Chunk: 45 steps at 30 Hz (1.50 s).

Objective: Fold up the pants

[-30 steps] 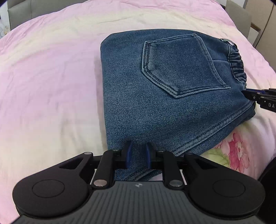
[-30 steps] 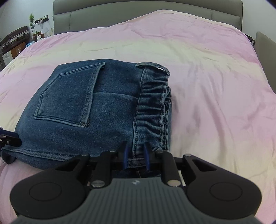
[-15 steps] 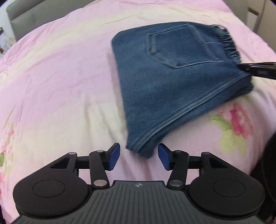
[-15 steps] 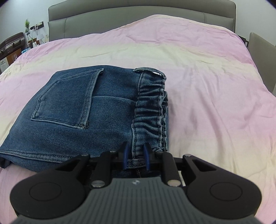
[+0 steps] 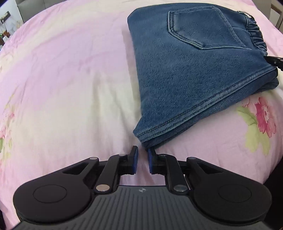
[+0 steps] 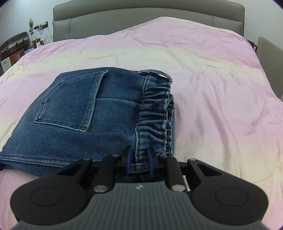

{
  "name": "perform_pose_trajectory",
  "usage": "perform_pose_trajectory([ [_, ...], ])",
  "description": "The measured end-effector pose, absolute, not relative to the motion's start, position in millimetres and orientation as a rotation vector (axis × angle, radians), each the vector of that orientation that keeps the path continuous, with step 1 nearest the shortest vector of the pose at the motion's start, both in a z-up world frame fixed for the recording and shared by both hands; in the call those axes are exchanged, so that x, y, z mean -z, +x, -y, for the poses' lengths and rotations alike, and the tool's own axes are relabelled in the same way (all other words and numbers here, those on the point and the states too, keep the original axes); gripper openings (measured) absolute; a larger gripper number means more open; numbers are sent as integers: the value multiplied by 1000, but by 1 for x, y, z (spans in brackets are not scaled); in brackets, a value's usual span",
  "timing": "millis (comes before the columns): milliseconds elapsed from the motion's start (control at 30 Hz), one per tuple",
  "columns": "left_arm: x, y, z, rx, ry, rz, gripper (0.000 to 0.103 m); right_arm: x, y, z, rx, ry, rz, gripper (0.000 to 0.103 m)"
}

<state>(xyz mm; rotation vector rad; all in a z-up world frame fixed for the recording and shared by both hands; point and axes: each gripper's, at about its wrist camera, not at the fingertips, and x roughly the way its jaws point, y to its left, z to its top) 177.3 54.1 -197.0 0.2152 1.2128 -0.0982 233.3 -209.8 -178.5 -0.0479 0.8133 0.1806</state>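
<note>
The folded pants (image 6: pixel 99 123) are lying on the bed (image 6: pixel 212 88). Their waistband is being pinched by the right hand-held gripper (image 6: pixel 138 159). The left hand-held gripper (image 5: pixel 142 160), closed to a narrow gap, is gripping nothing.

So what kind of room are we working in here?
A bedroom, most likely. The jeans lie on a bed with a pink bedspread, a grey padded headboard behind it, and a side cabinet against the wall.
</note>
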Motion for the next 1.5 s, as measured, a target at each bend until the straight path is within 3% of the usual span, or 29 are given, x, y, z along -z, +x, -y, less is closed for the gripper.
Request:
perform_pose_trajectory([
  [233, 165, 164, -67, 66, 184, -1190, 3, 173, 232, 200, -186, -148, -811, 15],
  [367, 143, 156, -53, 103, 231, -1121, 19, 160, 226, 192, -182, -215, -796, 17],
  [467, 131, 151, -46, 130, 229, -1070, 35, 143, 218, 193, -181, -230, -780, 40],
  [500, 129, 153, -45, 139, 229, -1050, 39, 137, 215, 195, -183, -225, -777, 54],
  [533, 126, 153, -44, 147, 229, -1036, 41, 133, 212, 199, -192, -211, -777, 59],
  [633, 119, 162, -39, 163, 219, -1001, 50, 121, 202, 211, -198, -158, -794, 61],
  [867, 111, 184, -46, 185, 75, -900, 77, 109, 197, 246, -186, 59, -830, 85],
  [1300, 171, 269, -99, 211, -479, -973, 80, 166, 254, 308, -203, 591, -954, 87],
  [1500, 204, 294, -109, 229, -591, -1017, 80, 208, 278, 324, -239, 786, -999, 81],
])
